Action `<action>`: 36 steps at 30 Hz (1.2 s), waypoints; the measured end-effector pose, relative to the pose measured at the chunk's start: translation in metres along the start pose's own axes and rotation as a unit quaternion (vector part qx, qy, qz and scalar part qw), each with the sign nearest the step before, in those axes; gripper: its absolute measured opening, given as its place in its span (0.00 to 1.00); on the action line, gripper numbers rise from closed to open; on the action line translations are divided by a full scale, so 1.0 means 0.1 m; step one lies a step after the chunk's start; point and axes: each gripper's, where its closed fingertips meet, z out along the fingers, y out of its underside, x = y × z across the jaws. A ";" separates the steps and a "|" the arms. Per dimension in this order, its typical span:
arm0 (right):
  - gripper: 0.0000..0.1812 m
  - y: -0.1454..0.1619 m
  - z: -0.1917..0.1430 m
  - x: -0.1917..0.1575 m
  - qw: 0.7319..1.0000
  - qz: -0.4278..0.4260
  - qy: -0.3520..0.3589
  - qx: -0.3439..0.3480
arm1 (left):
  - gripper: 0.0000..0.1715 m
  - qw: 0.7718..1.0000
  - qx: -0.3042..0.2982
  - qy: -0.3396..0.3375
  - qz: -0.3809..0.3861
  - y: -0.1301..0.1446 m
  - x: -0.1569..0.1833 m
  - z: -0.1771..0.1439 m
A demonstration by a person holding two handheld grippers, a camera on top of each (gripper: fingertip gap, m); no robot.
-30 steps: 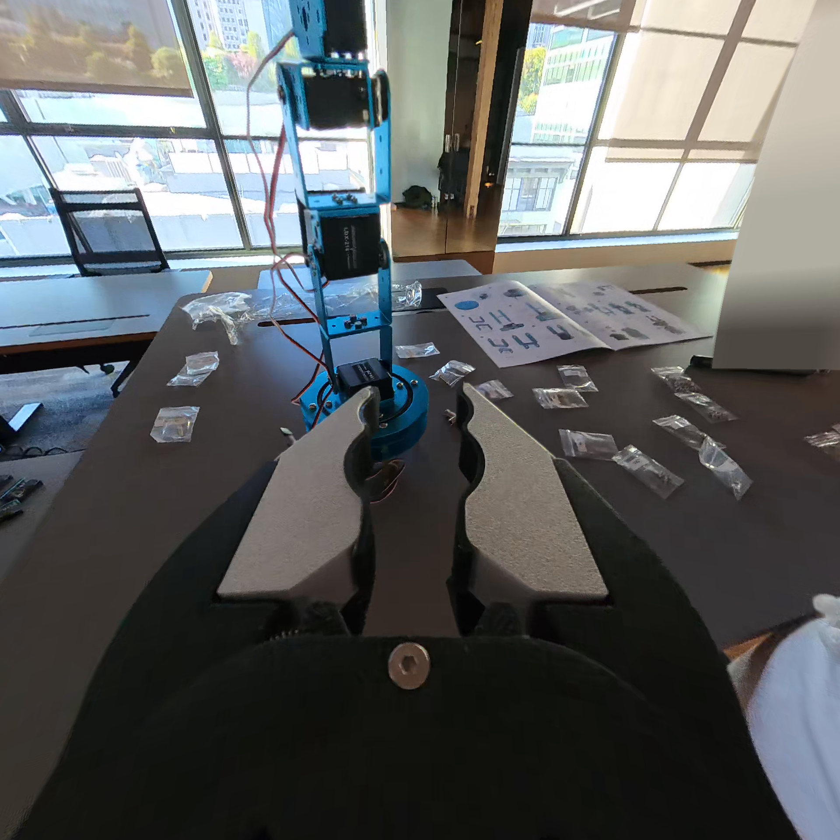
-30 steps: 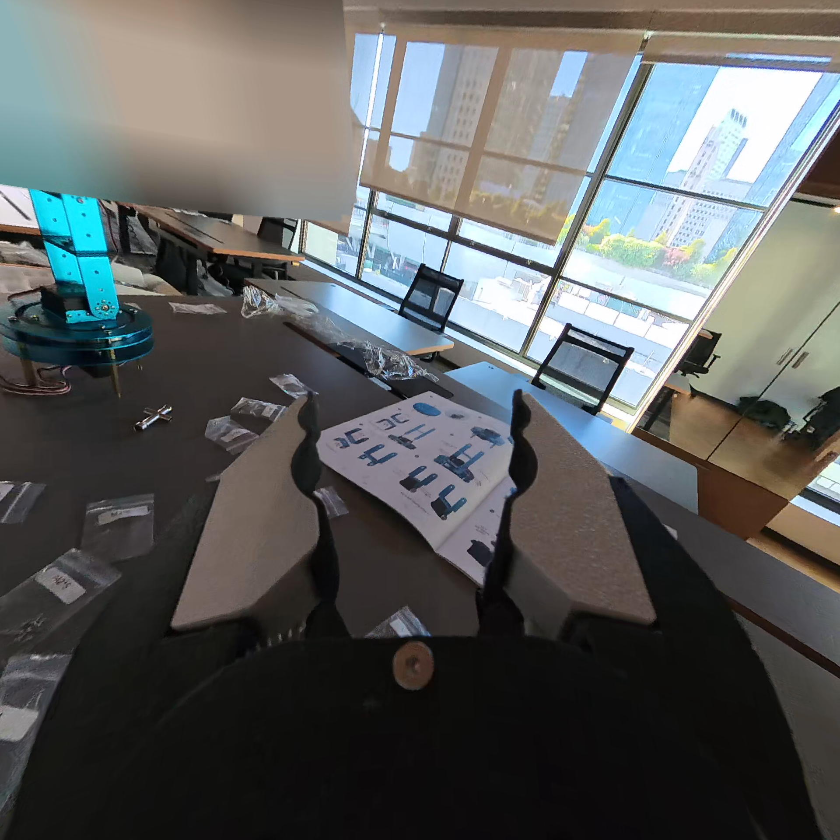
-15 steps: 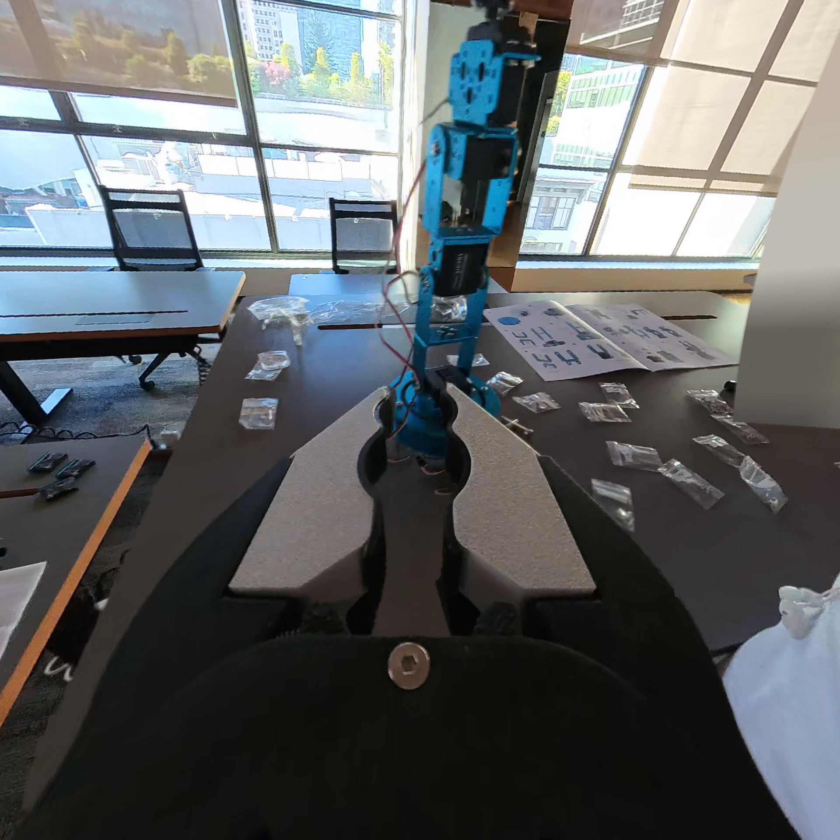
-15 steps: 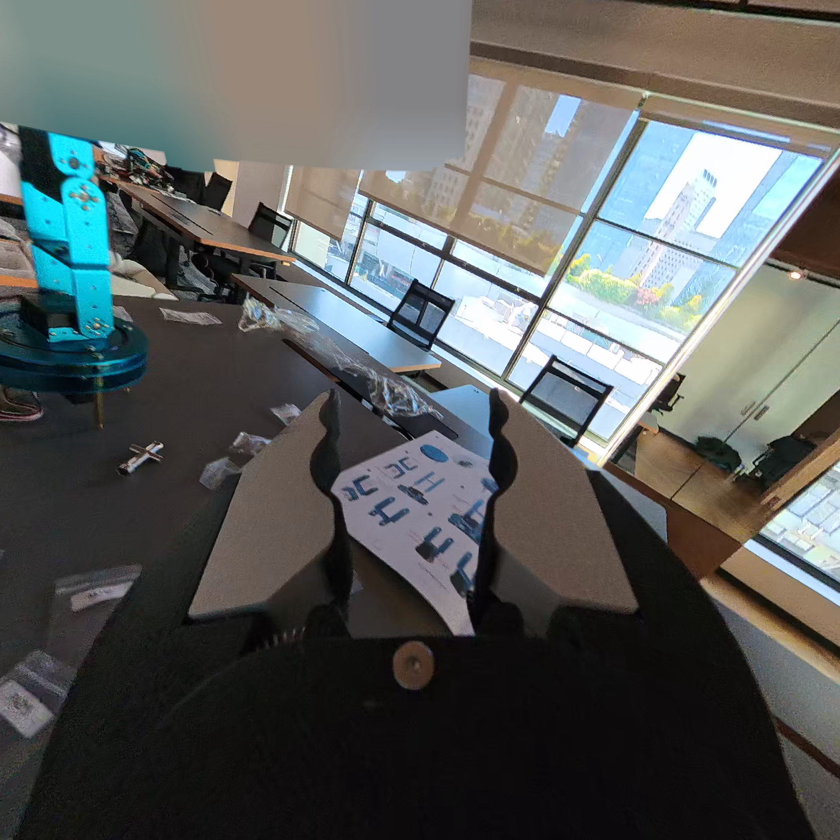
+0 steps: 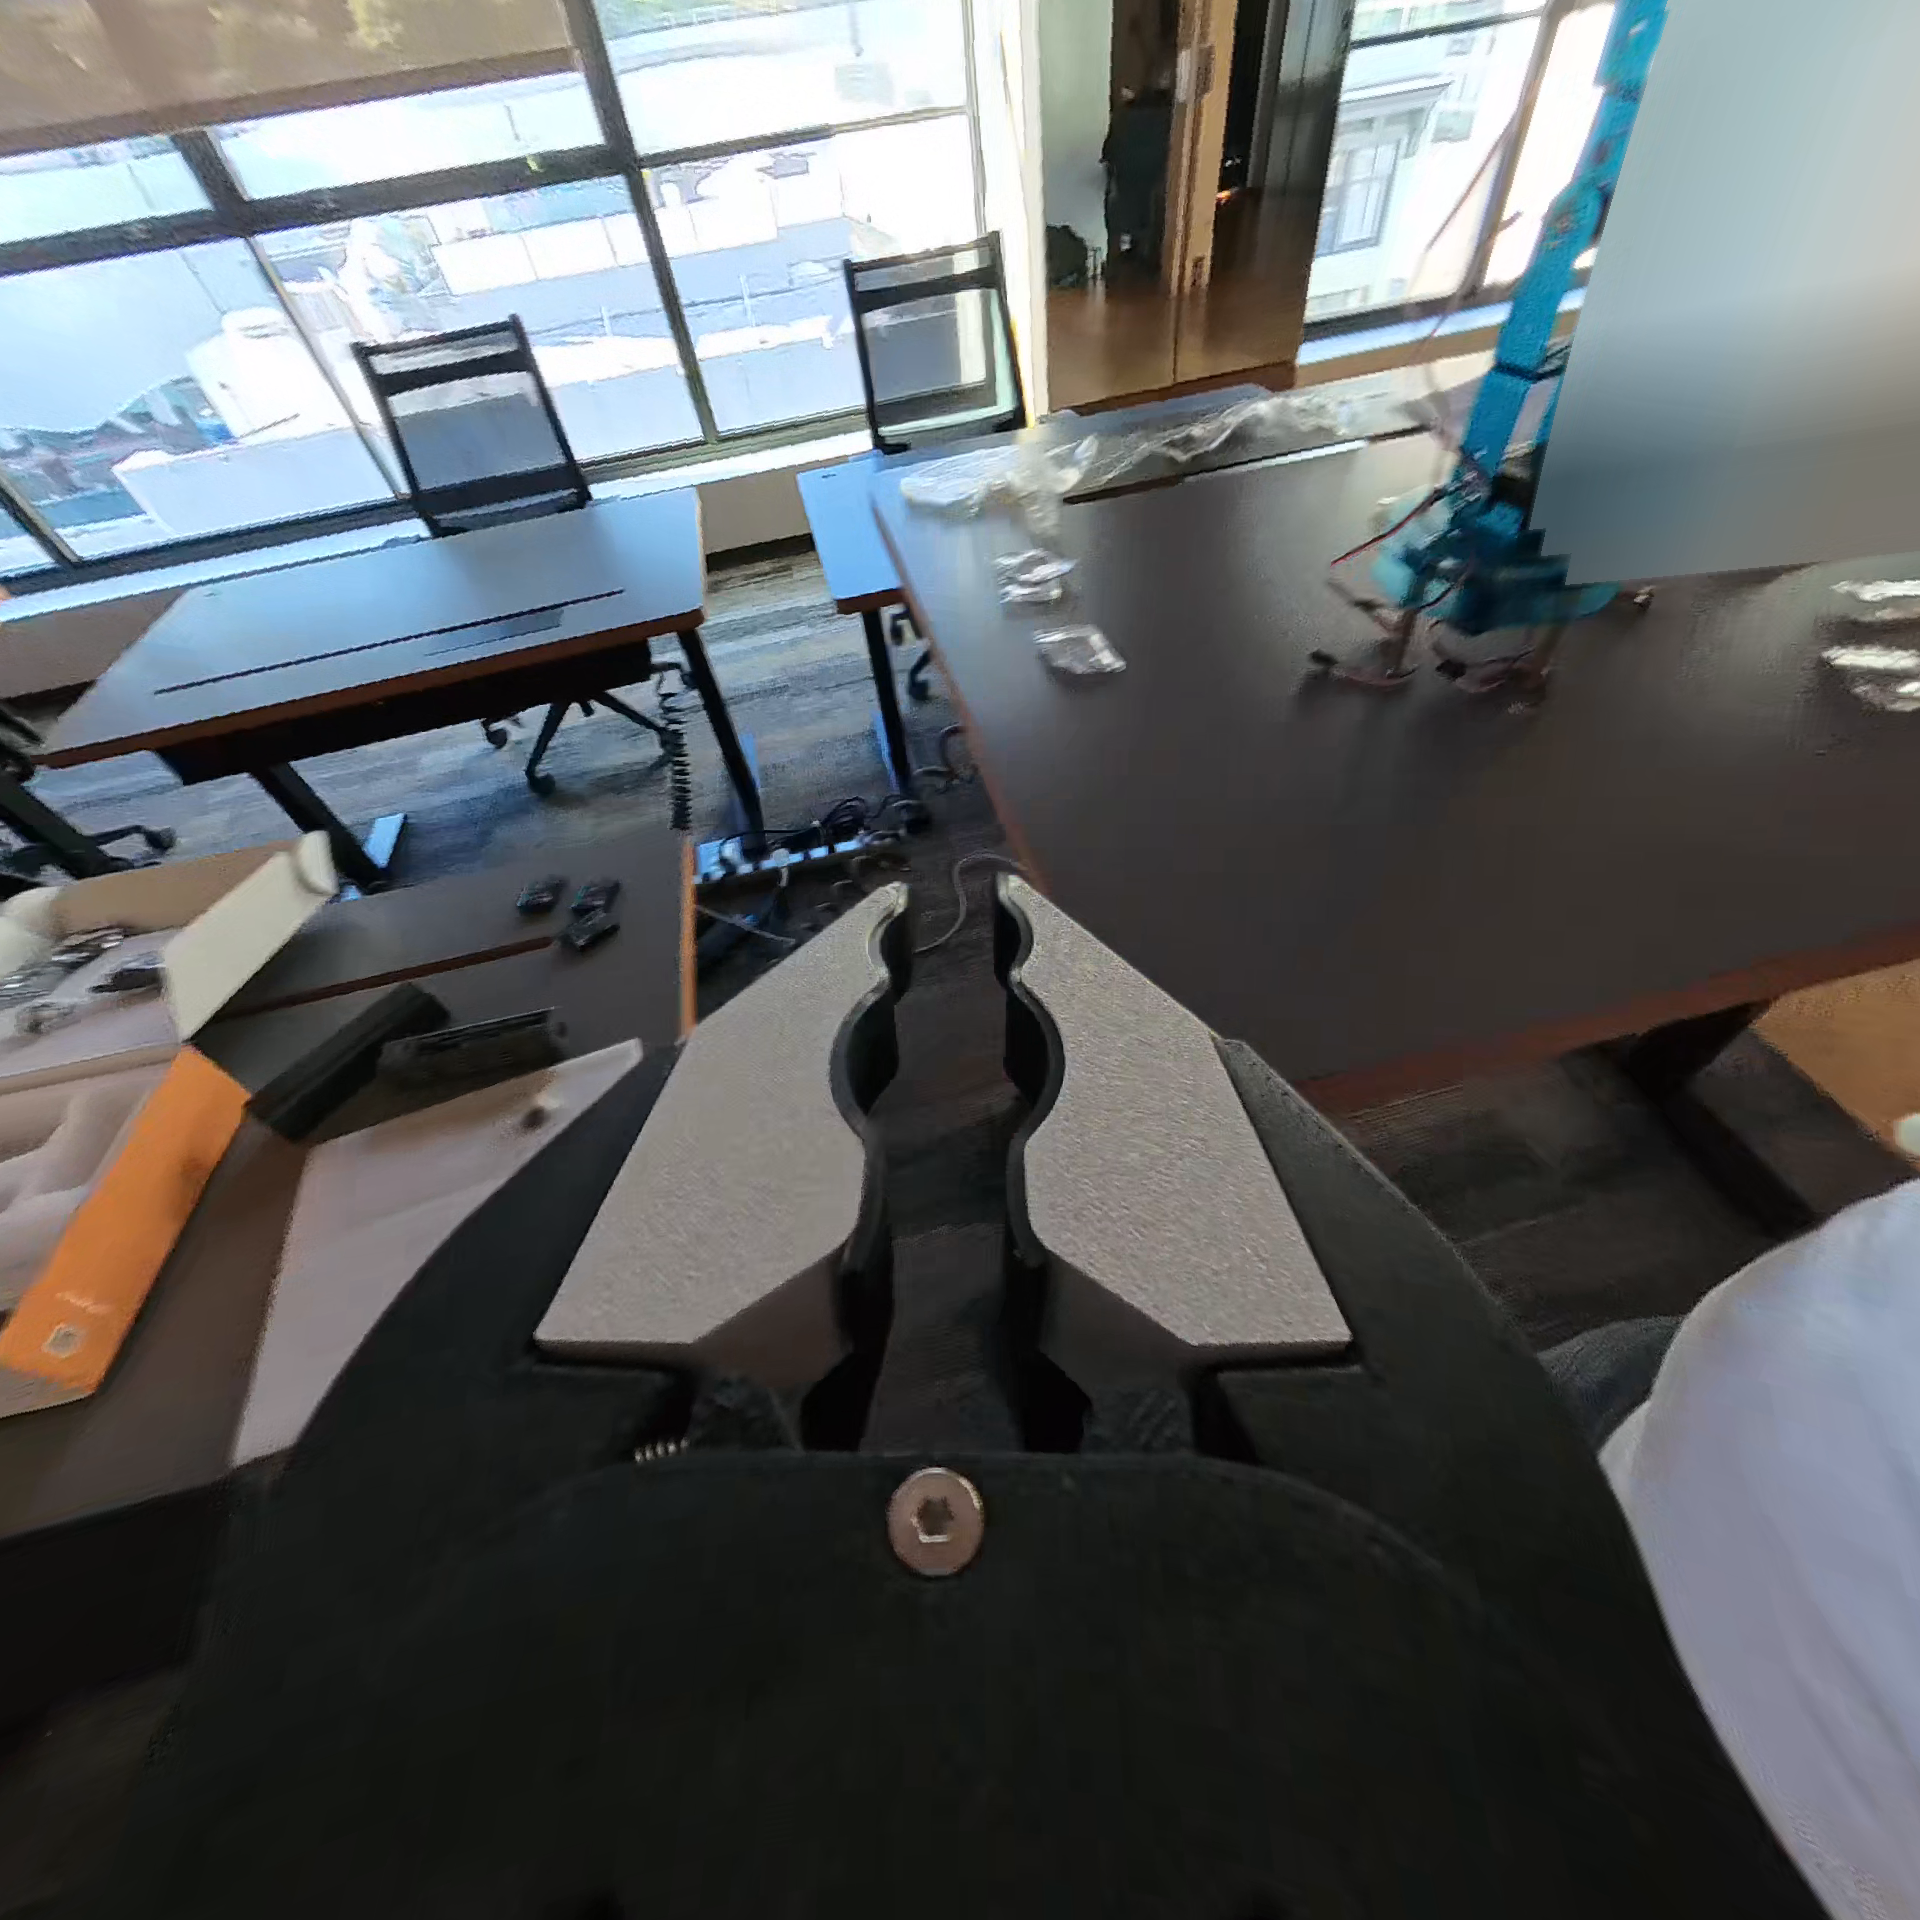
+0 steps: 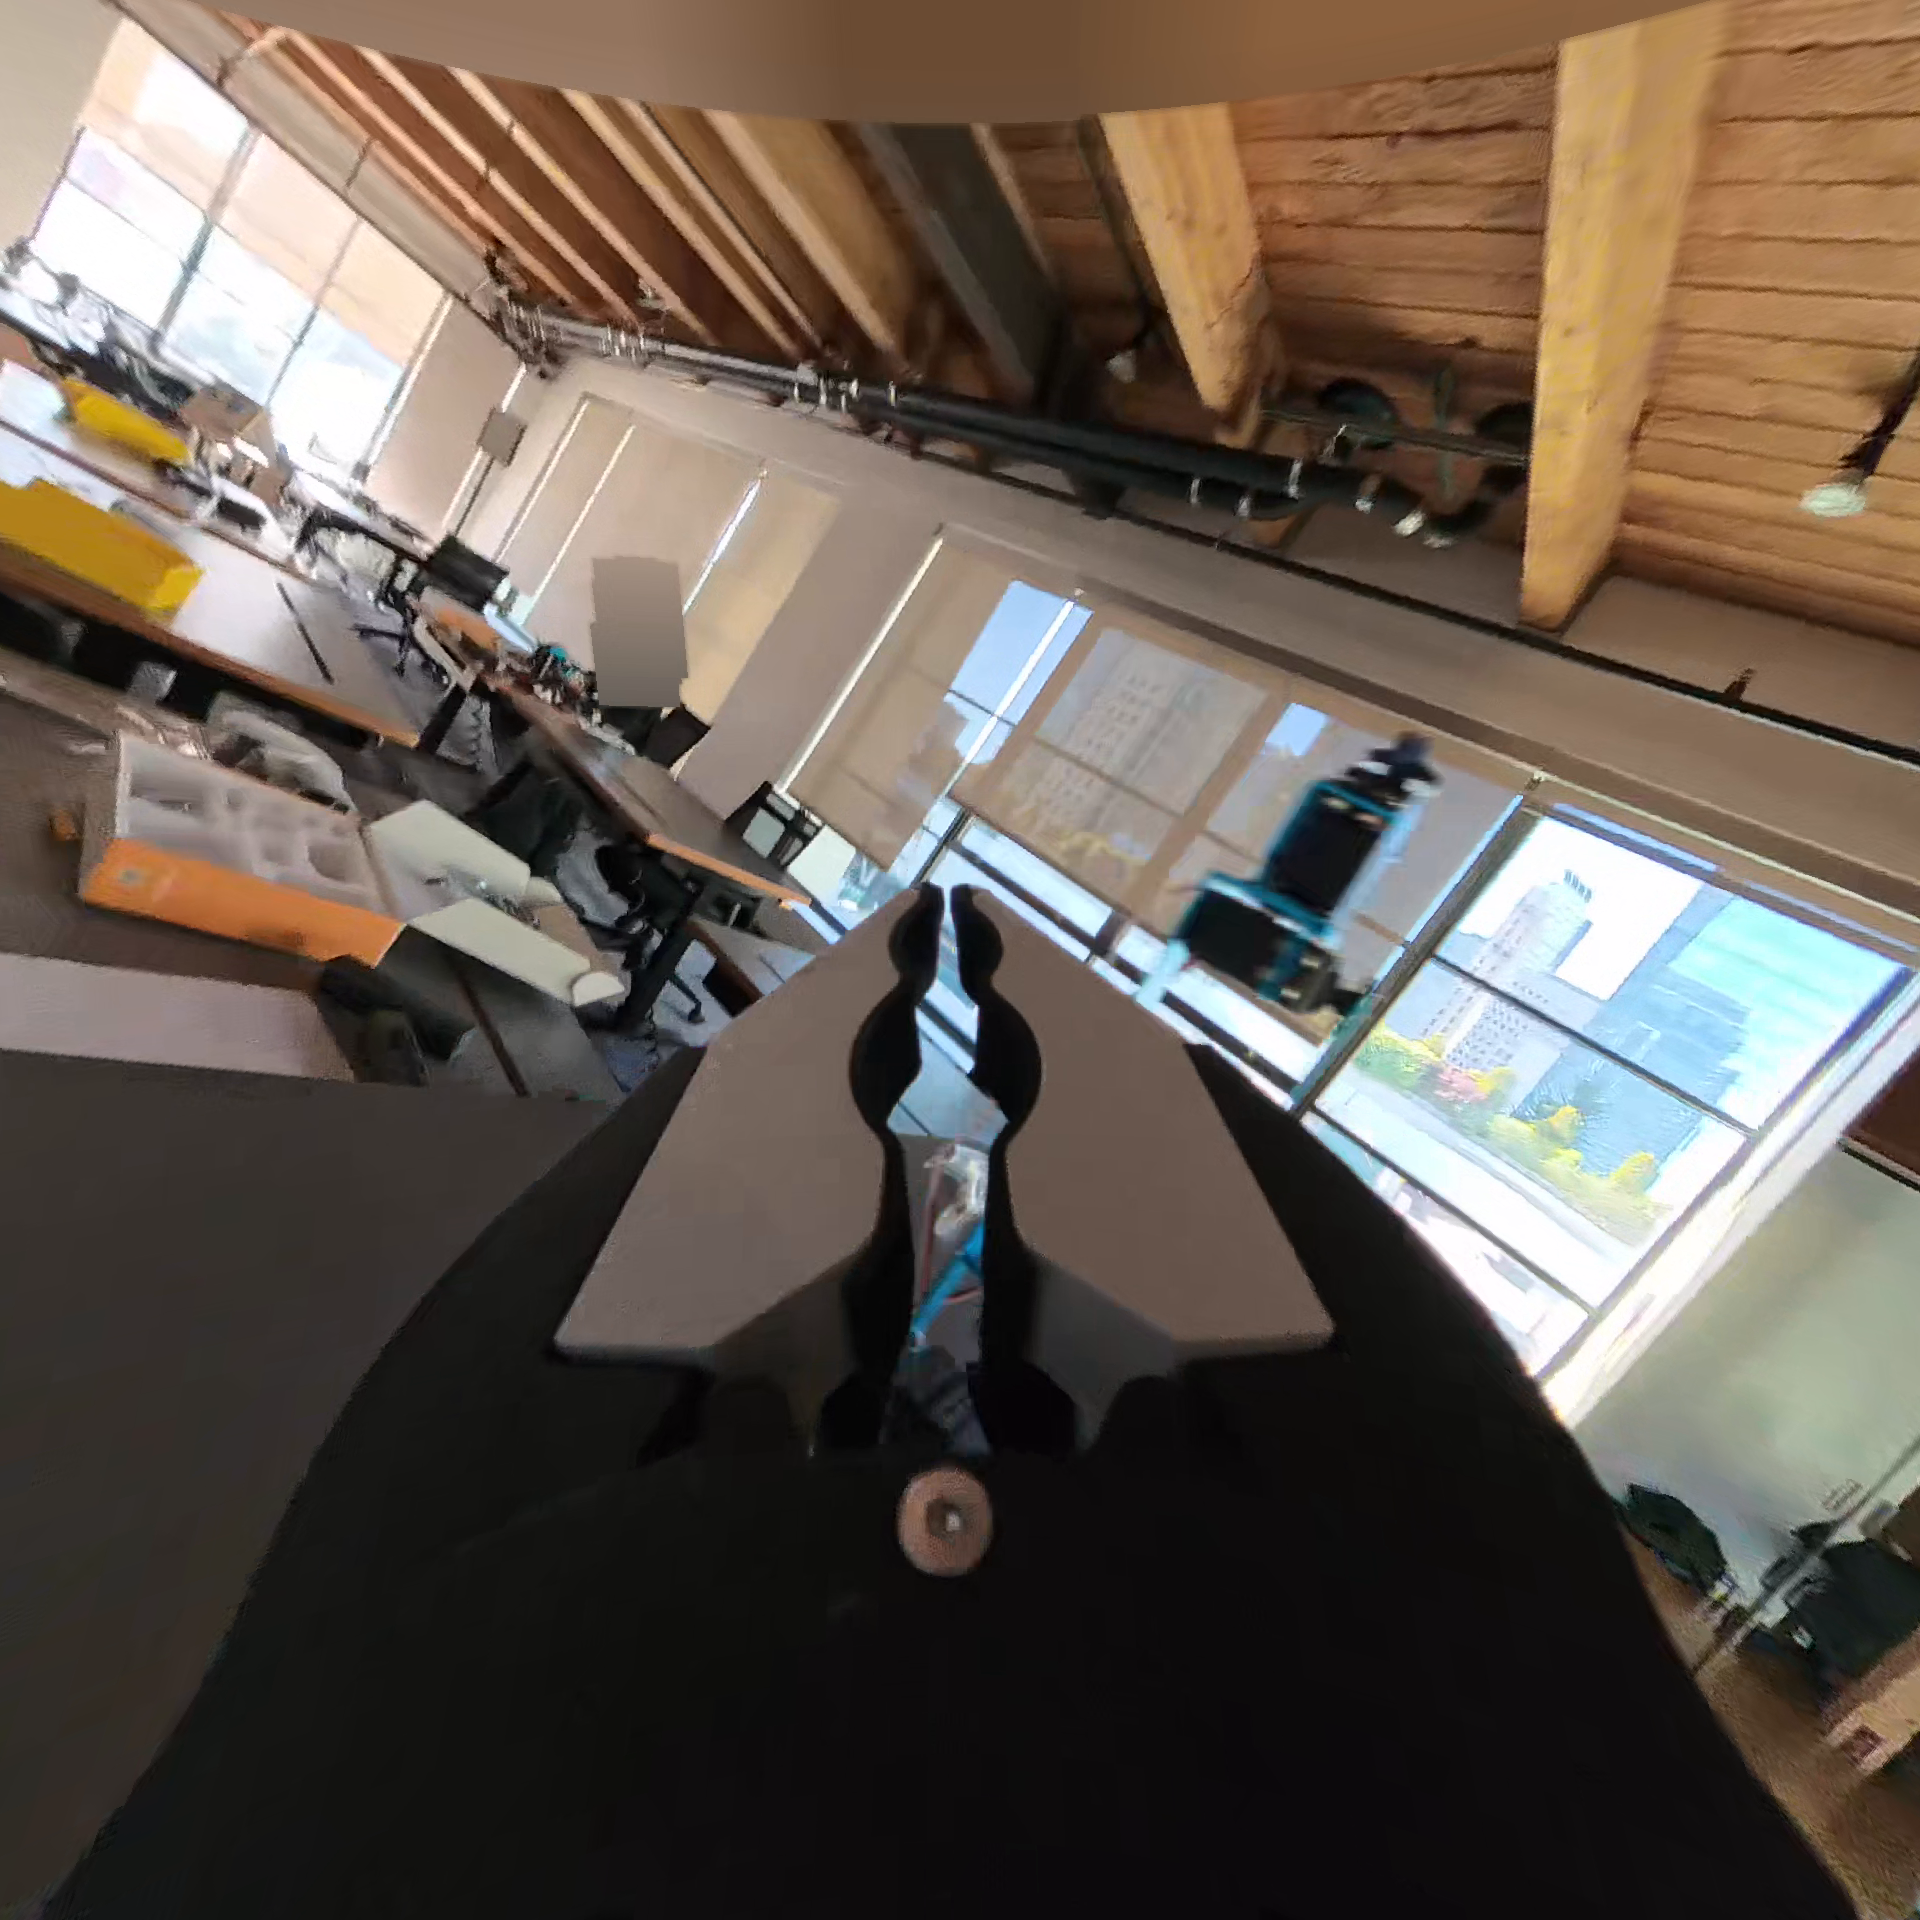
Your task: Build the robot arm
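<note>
My left gripper (image 5: pixel 951 902) is empty, its jaws a narrow gap apart. It hangs off the near left corner of the dark table (image 5: pixel 1351 831) and points at the floor between the tables. The blue robot arm kit (image 5: pixel 1486 582) stands on that table far to the right, partly hidden by a blurred patch. Small clear plastic bags (image 5: pixel 1081 649) lie near it. My right gripper (image 6: pixel 942 902) is empty, with its tips almost touching. It is tilted up toward the windows and ceiling. The blue arm's upper part (image 6: pixel 1309 894) shows to its right.
An open orange and white box (image 5: pixel 114 1216) sits on a low table at the left; it also shows in the right wrist view (image 6: pixel 239 894). A power strip (image 5: pixel 790 857) and cables lie on the floor. Another desk (image 5: pixel 395 644) and black chairs (image 5: pixel 468 436) stand by the windows. Tip to tip, the grippers are about 35 cm apart.
Both grippers pulled back from the table. The left swung left off the table's edge and its jaws narrowed. The right tipped upward and rolled, and its jaws closed.
</note>
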 end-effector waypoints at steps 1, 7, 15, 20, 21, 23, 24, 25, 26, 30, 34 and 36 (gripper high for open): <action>0.00 0.01 0.12 -0.15 1.000 -0.006 -0.003 -0.015 | 0.07 1.000 -0.005 -0.007 0.006 0.05 -0.16 -0.06; 0.00 0.15 0.61 -0.77 0.996 0.002 -0.049 -0.079 | 0.04 1.000 0.008 -0.006 0.001 0.20 -0.78 -0.11; 0.00 0.42 1.34 -1.44 0.992 0.030 -0.108 -0.056 | 0.00 0.997 0.032 -0.030 -0.056 0.08 -1.54 0.01; 0.00 0.53 2.06 -2.15 0.974 0.032 -0.221 -0.043 | 0.00 0.995 0.017 -0.064 -0.075 0.03 -2.00 -0.18; 0.00 0.56 2.16 -2.28 0.968 0.022 -0.244 -0.046 | 0.00 0.994 0.017 -0.076 -0.082 0.07 -2.11 -0.22; 0.00 0.63 2.31 -2.46 0.959 0.004 -0.277 -0.055 | 0.00 0.989 0.038 -0.093 -0.106 0.13 -2.33 -0.27; 0.00 0.66 2.37 -2.52 0.956 -0.003 -0.284 -0.067 | 0.01 0.986 0.051 -0.100 -0.123 0.16 -2.45 -0.28; 0.00 0.69 2.43 -2.57 0.954 -0.006 -0.288 -0.081 | 0.05 0.982 0.064 -0.099 -0.145 0.18 -2.56 -0.29; 0.00 0.69 2.49 -2.61 0.953 -0.004 -0.289 -0.094 | 0.10 0.980 0.074 -0.088 -0.164 0.19 -2.66 -0.30; 0.00 0.64 2.73 -2.77 0.958 -0.002 -0.257 -0.124 | 0.23 0.980 0.084 -0.064 -0.169 0.31 -3.18 -0.41; 0.00 0.43 3.05 -3.03 0.970 -0.010 -0.179 -0.166 | 0.27 0.984 0.099 -0.029 -0.147 0.53 -3.80 -0.63; 0.00 0.32 3.23 -3.19 0.973 0.013 -0.120 -0.198 | 0.29 0.986 0.100 0.006 -0.134 0.71 -4.09 -0.78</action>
